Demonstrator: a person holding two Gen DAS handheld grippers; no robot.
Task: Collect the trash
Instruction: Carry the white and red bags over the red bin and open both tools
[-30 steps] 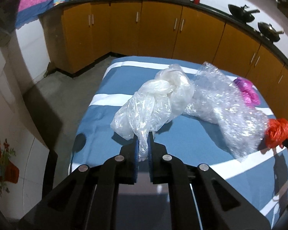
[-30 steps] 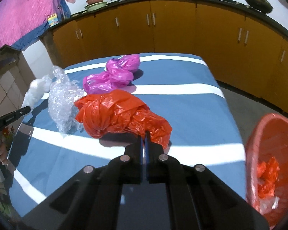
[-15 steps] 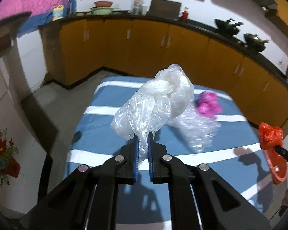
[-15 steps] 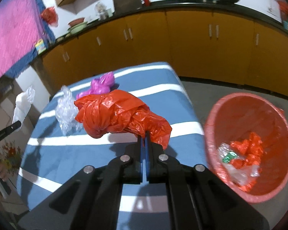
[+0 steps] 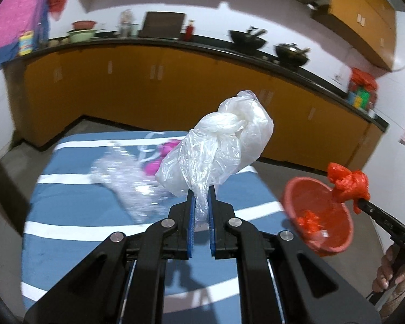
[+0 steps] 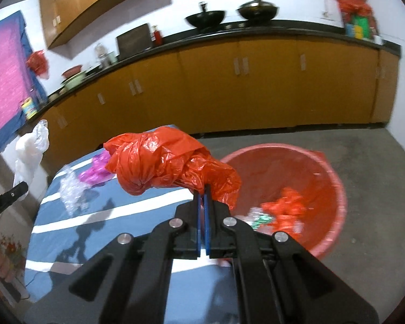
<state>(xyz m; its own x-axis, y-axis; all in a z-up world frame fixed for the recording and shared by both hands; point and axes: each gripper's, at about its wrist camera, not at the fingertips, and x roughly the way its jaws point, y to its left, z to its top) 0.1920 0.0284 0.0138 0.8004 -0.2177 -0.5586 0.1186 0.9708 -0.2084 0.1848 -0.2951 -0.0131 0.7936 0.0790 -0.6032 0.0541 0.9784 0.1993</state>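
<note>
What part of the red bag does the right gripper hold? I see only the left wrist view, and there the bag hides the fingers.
Observer: The right gripper is shut on one loose edge of the red plastic bag. The knotted bulk sticks out to the left of the fingers.
Operator: Is there only red plastic inside the bin?
Observer: No. In the red bin a green and white scrap lies beside the red plastic scraps.
</note>
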